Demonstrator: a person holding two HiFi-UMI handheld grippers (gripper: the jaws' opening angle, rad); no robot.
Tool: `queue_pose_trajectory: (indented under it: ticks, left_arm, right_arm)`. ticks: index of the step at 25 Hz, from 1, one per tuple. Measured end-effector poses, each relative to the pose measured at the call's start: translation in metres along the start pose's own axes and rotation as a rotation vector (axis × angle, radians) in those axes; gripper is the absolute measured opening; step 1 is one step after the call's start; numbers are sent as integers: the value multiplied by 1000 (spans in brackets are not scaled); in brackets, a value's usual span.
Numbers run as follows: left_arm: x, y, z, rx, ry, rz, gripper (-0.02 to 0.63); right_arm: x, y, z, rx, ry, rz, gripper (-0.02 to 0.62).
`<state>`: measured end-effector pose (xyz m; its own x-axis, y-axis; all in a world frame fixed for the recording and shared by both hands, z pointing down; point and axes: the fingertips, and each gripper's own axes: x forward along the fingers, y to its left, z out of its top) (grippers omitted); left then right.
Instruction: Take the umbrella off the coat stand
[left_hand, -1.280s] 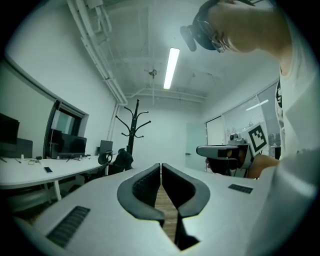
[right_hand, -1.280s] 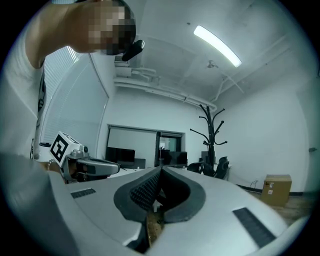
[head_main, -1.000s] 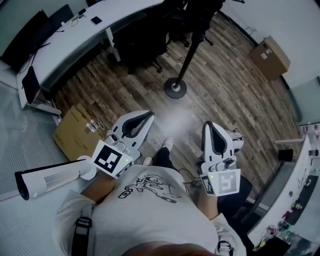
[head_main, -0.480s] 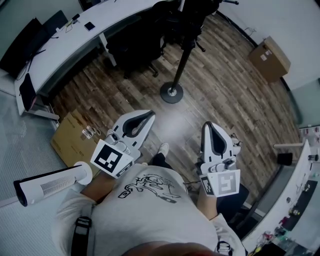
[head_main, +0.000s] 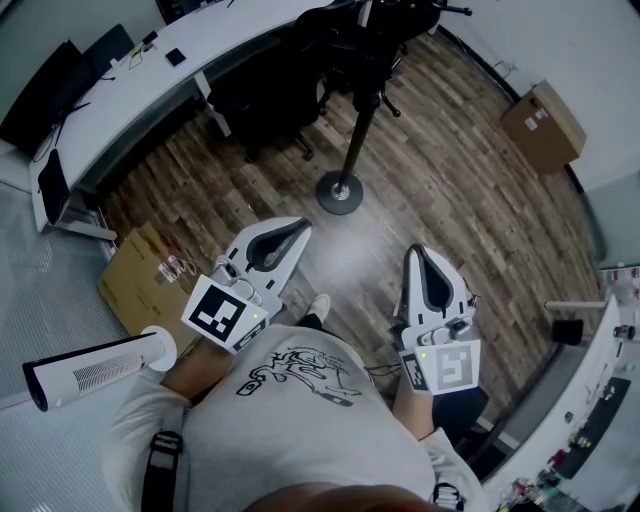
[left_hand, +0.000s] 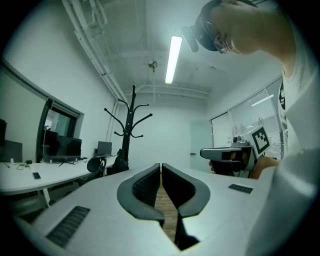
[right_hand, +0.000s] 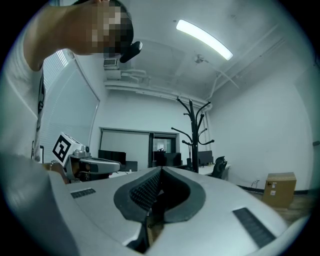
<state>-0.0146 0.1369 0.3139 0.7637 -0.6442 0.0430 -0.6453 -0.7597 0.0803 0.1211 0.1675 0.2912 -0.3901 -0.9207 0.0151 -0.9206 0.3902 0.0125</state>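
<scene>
Office, plank floor (head_main: 440, 180); left tongs (head_main: 296, 230) and right tongs (head_main: 420, 254) both pressed together, empty, held level; coat stand (head_main: 357, 125) ahead sits nearer in the head view than a second ago, so the approach is under way; umbrella not distinguishable among the dark shapes at its top.

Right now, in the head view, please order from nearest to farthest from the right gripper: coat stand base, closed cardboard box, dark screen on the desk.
1. Coat stand base, ahead and left of the right gripper.
2. Closed cardboard box, far right, by the wall.
3. Dark screen, far left on the desk.
</scene>
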Motion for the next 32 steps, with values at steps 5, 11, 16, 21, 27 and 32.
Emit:
queue_pose_trajectory:
  ticks: [5, 11, 16, 21, 27, 32]
  left_arm:
    - [19, 3, 4, 2, -15, 25, 29]
    - [33, 9, -3, -5, -4, 37, 29]
    - [43, 23, -4, -3, -5, 45, 29]
    - [53, 44, -3, -1, -5, 46, 31]
    - [74, 76, 2, 1, -12, 35, 32]
    - [96, 110, 7, 2, -20, 28, 34]
  right_arm:
    - [10, -19, -1, -7, 4, 24, 9]
    - [23, -30, -7, -3, 13, 43, 9]
    - [39, -35, -10, -7, 17, 57, 9]
    - [62, -37, -8, -15, 15, 61, 9]
    - [97, -44, -5, -28, 16, 60, 9]
    - [134, -51, -2, -36, 15, 54, 9]
